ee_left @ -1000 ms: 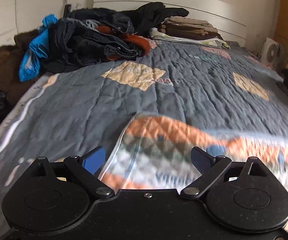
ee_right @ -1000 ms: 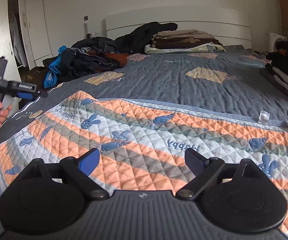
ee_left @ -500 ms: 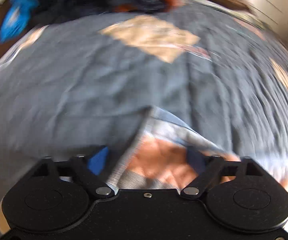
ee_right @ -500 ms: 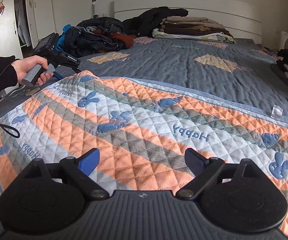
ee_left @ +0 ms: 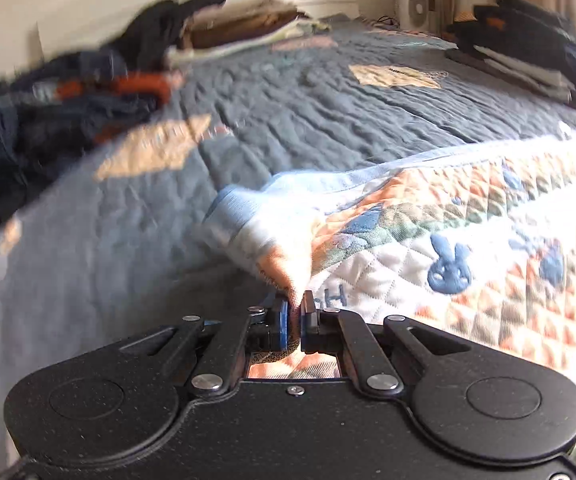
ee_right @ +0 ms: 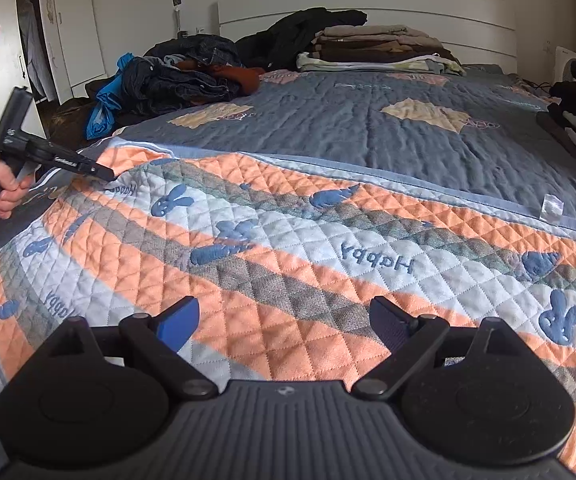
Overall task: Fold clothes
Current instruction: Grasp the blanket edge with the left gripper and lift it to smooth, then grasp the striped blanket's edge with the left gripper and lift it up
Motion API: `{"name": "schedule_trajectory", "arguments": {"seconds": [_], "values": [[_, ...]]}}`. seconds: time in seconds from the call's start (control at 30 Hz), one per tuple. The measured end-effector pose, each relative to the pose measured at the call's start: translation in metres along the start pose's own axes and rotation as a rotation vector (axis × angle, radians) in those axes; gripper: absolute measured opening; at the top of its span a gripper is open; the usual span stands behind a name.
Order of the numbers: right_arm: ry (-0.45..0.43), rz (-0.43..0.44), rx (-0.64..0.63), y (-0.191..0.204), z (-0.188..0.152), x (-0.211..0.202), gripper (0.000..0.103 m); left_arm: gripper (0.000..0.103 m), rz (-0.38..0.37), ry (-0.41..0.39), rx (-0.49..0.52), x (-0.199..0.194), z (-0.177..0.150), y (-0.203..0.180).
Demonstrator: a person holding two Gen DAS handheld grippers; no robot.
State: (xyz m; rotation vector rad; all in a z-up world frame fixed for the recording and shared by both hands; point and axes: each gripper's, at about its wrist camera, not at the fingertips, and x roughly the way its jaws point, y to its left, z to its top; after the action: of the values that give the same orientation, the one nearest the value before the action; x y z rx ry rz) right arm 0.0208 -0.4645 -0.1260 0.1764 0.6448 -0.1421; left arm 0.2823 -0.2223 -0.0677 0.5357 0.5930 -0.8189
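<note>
Here the left gripper [ee_left: 295,310] pinches a corner of the quilted blanket [ee_right: 288,248] spread on the grey bedspread [ee_right: 368,136]; the right gripper [ee_right: 283,320] hovers agape, white headboard [ee_right: 368,4] beyond.

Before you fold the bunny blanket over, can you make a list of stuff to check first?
1. Left tongs shut on the blanket corner: ok.
2. Corner lifted off the bedspread: ok, it is bunched up at the tongs.
3. Right tongs gripping the blanket: not ok, they are open above it.
4. Blanket spread flat: ok in the right wrist view.
5. Clothes pile clear of the blanket: ok, it sits further up the bed.
6. Near edge of blanket: cannot tell, hidden by the tongs.
</note>
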Motion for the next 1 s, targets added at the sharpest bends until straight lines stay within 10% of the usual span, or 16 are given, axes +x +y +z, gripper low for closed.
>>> {"name": "schedule_trajectory", "arguments": {"seconds": [0.17, 0.4, 0.57, 1.0], "values": [[0.001, -0.004, -0.002, 0.001, 0.0, 0.001, 0.092, 0.005, 0.385, -0.111, 0.17, 0.003, 0.03, 0.01], [0.004, -0.008, -0.008, 0.002, -0.001, 0.003, 0.092, 0.035, 0.496, 0.061, 0.109, 0.098, 0.069, 0.022], [0.009, 0.0, -0.014, 0.002, -0.001, 0.004, 0.092, 0.059, 0.556, 0.036, -0.045, 0.07, 0.035, 0.057], [0.024, 0.112, 0.02, 0.017, 0.0, 0.001, 0.092, 0.072, 0.276, -0.016, -0.734, -0.145, -0.146, 0.062]]}}
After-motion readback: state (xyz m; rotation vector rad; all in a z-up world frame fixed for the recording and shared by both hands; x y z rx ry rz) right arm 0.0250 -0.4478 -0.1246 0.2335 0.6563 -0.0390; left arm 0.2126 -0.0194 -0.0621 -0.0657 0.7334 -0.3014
